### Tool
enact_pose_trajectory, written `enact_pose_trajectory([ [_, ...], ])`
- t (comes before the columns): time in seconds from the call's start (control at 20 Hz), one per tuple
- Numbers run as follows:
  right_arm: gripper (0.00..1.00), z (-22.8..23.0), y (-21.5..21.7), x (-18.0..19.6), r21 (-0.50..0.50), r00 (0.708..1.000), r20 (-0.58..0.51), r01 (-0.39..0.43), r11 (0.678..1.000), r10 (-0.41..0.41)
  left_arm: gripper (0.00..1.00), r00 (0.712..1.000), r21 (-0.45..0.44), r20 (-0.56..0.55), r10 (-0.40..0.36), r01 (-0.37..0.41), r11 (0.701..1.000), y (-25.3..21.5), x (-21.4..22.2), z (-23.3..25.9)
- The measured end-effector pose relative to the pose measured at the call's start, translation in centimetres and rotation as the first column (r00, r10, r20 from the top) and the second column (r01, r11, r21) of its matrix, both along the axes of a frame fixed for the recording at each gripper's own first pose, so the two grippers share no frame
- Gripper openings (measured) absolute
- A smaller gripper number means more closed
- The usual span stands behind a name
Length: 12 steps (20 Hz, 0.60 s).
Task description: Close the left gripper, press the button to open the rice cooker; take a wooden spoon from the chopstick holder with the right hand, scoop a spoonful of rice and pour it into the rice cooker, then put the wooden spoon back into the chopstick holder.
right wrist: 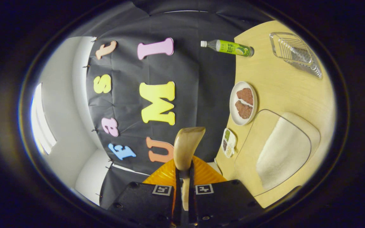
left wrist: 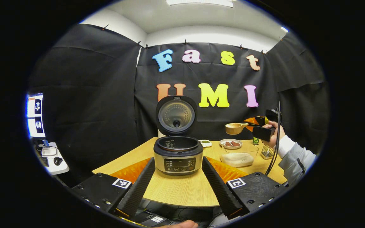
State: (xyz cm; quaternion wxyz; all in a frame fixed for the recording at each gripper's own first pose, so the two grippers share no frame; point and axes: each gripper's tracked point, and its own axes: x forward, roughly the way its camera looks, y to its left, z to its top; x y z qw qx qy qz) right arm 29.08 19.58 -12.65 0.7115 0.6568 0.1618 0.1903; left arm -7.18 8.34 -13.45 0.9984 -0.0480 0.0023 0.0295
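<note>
The rice cooker (left wrist: 178,155) stands on the wooden table with its lid (left wrist: 176,115) raised upright and the inner pot showing. My left gripper (left wrist: 178,162) is open, its fingers spread to either side of the cooker's front and not touching it. Over the table's right side, my right gripper (left wrist: 262,126) is shut on the handle of a wooden spoon (left wrist: 235,128), held level above the clear rice container (left wrist: 239,156). In the right gripper view the spoon (right wrist: 186,147) sticks out from my right gripper (right wrist: 184,177), and the rice container (right wrist: 284,152) lies to the right. The mesh chopstick holder (left wrist: 267,151) (right wrist: 296,52) stands beyond it.
A plate with brown pieces (left wrist: 231,144) (right wrist: 243,103), a small dish (left wrist: 205,143) (right wrist: 229,142) and a green bottle (right wrist: 230,47) sit near the table's back edge. A person's sleeve (left wrist: 293,155) reaches in from the right. A side desk with a screen (left wrist: 36,115) is at far left.
</note>
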Motion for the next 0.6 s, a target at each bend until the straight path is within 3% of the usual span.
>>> enact_pose_trajectory([
  [0.6,0.14,2.8,15.5,-1.7,-0.190,0.993,-0.005,-0.118,0.975,0.119,0.96,0.996,-0.046,0.024,0.084,-0.082,0.996,6.0,-3.1,-0.1],
])
